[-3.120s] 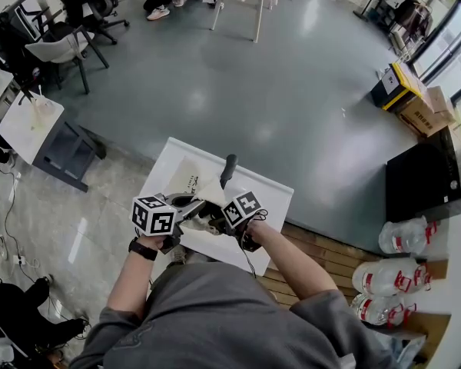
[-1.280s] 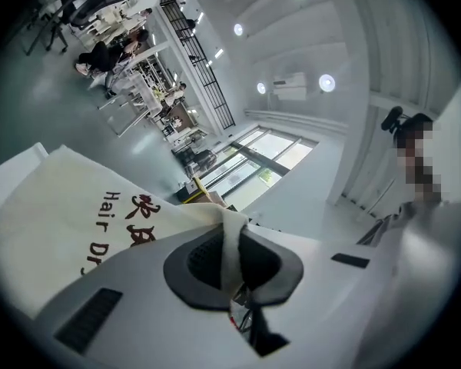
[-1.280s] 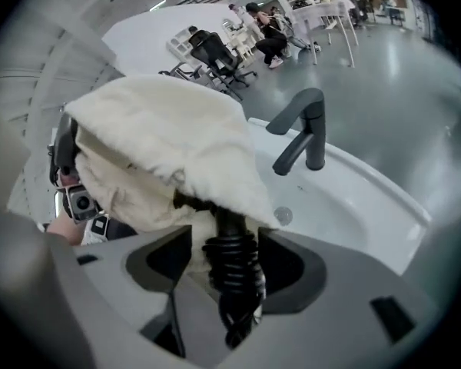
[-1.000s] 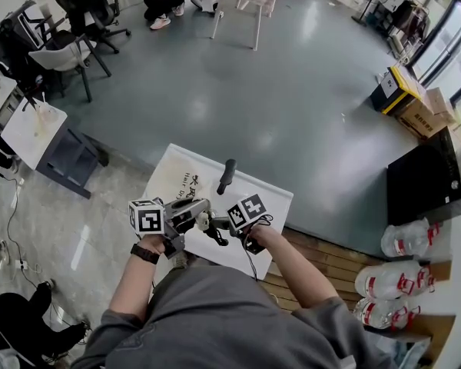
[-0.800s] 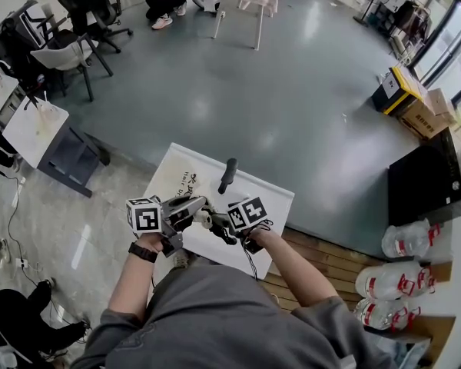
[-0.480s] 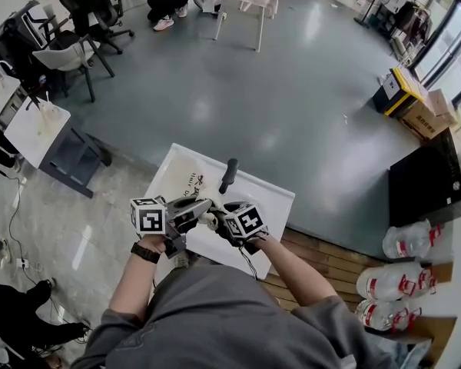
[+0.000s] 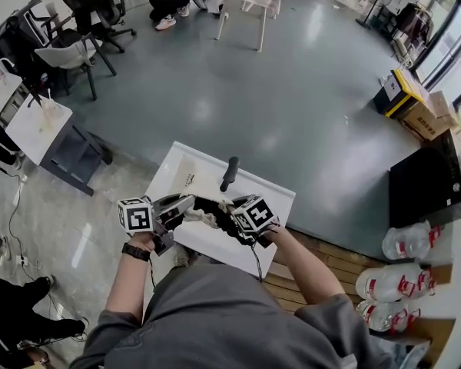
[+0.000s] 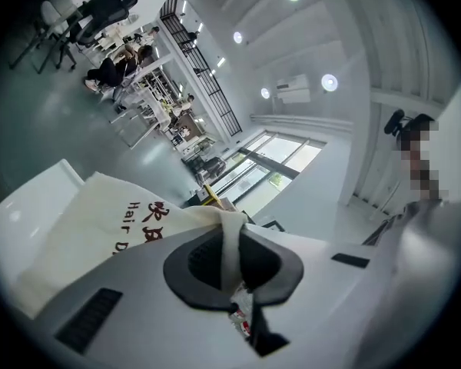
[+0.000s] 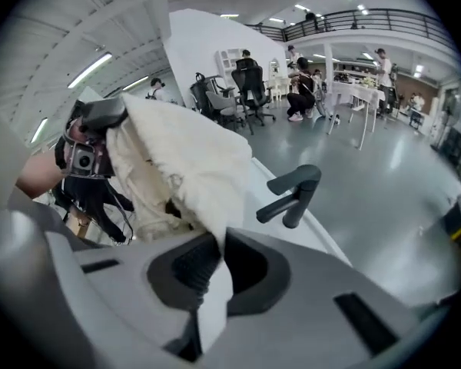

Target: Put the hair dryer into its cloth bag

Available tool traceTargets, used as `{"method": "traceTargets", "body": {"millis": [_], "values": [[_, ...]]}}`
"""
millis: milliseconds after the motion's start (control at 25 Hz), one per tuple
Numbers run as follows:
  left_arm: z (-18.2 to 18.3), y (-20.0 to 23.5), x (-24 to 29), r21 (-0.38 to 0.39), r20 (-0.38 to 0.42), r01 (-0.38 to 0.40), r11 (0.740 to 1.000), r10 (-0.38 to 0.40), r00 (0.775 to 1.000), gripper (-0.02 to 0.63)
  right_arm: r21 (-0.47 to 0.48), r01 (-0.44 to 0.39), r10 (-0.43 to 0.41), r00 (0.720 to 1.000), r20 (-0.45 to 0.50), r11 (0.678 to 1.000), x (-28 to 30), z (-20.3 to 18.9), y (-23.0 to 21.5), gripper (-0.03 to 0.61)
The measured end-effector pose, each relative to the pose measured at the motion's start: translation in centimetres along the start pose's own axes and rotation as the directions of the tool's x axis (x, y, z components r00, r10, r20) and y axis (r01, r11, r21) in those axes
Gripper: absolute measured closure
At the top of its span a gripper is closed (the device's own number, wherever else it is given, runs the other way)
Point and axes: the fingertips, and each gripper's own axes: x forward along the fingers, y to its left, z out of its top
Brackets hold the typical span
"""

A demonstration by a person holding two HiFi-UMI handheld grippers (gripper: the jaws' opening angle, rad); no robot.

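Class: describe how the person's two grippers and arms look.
The left gripper and right gripper have pale grey bodies, dark jaw pads and black-and-white marker cubes; the right's jaws are closing on the cloth bag. Black wristband, grey short sleeves.

The hair dryer [image 7: 229, 174] lies on the table [image 7: 273, 197], behind the cloth bag [image 7: 205, 215] raised above its near side.

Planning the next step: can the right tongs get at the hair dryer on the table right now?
Probably not yet. The hair dryer lies uncovered just beyond, but the right tongs are closing on the cloth bag, which the left tongs also pinch.
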Motion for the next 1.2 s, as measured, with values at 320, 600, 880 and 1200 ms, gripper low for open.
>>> {"method": "traceTargets", "body": {"millis": [320,600,880,1200], "values": [[-2.3,2.8,-0.4,0.079,-0.103,-0.122,0.989,0.130,0.986,0.611,0.118,-0.188,0.191,0.981,-0.019,0.975,-3.4,1.9,1.1,0.565],[-3.8,3.1,-1.0,0.055,-0.174,-0.082,0.995,0.090,0.981,0.611,0.292,-0.382,0.358,0.924,0.134,0.877,-5.9,4.2,1.7,0.565],[-4.4,3.4,-2.0,-0.027,-0.159,-0.030,0.999,0.025,0.987,0.611,0.419,-0.448,0.385,0.894,0.230,0.790,-5.5,3.5,0.6,0.565],[-4.0,5.5,-2.8,0.020,-0.204,-0.099,0.995,0.101,0.974,0.611,0.418,-0.472,0.409,0.881,0.237,0.776,-5.3,4.3,1.2,0.565]]}}
